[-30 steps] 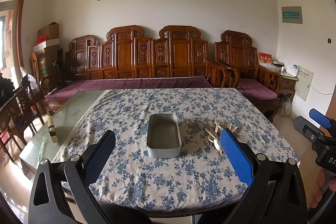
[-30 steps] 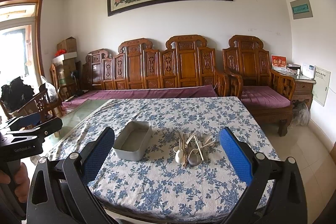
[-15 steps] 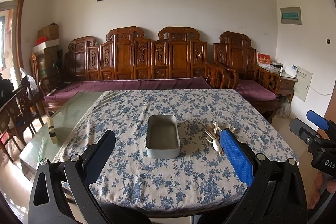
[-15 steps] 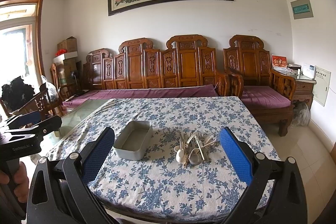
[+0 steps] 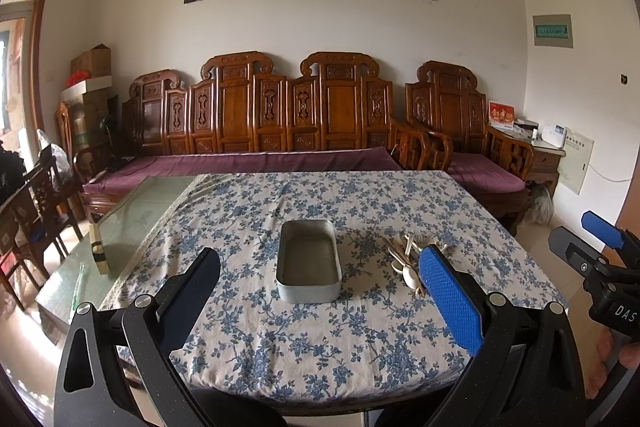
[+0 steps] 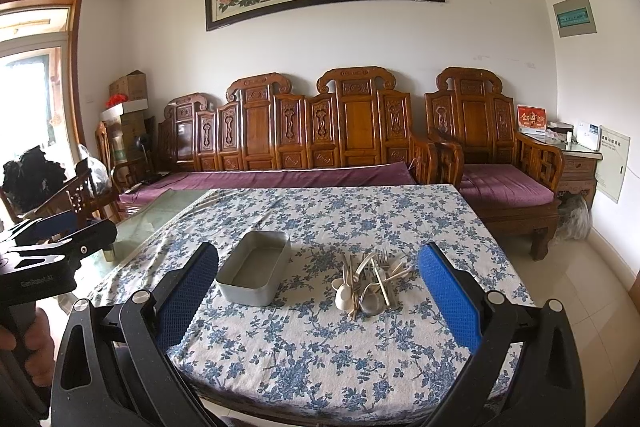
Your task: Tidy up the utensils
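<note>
I hold 2 grippers above the near edge of a surface (image 5: 256, 211) covered in a blue floral cloth. My left gripper (image 5: 320, 291) and right gripper (image 6: 318, 287) both have jaws spread wide and hold nothing. An empty rectangular metal tin (image 5: 309, 261) sits mid-surface, its long axis running away from me. Just right of it, apart from it, lies a heap of utensils (image 6: 370, 281): forks, pale spoons and wooden sticks, handles fanning away from me, bowls nearest. Compared with 1 second ago, nothing on the surface has moved, and both grippers have barely shifted.
</note>
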Available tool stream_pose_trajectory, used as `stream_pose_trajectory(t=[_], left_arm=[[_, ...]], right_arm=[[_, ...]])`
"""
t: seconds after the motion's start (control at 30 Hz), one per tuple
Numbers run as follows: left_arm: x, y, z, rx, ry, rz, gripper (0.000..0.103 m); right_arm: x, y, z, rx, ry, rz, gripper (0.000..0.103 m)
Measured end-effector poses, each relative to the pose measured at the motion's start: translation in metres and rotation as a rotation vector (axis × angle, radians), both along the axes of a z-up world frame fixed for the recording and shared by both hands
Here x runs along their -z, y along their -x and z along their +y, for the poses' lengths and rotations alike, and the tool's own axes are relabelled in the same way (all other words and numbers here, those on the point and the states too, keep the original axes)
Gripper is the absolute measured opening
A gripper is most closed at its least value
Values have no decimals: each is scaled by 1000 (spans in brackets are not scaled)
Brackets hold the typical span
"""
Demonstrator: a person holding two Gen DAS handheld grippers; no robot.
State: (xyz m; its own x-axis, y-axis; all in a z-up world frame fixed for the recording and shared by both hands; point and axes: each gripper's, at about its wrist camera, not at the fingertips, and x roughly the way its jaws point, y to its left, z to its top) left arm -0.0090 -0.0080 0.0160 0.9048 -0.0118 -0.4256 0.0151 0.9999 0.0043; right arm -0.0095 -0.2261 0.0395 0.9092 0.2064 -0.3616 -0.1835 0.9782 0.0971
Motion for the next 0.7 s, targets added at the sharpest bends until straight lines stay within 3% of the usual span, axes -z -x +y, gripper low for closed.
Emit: stream_pose_trajectory(t=[0.37, 0.7], left_arm=[[4, -1, 1, 2, 3, 16, 97], [37, -34, 5, 33, 31, 105, 97]], right_arm=[[8, -5, 1, -5, 2, 6, 101], [38, -32, -6, -22, 15, 68, 101]])
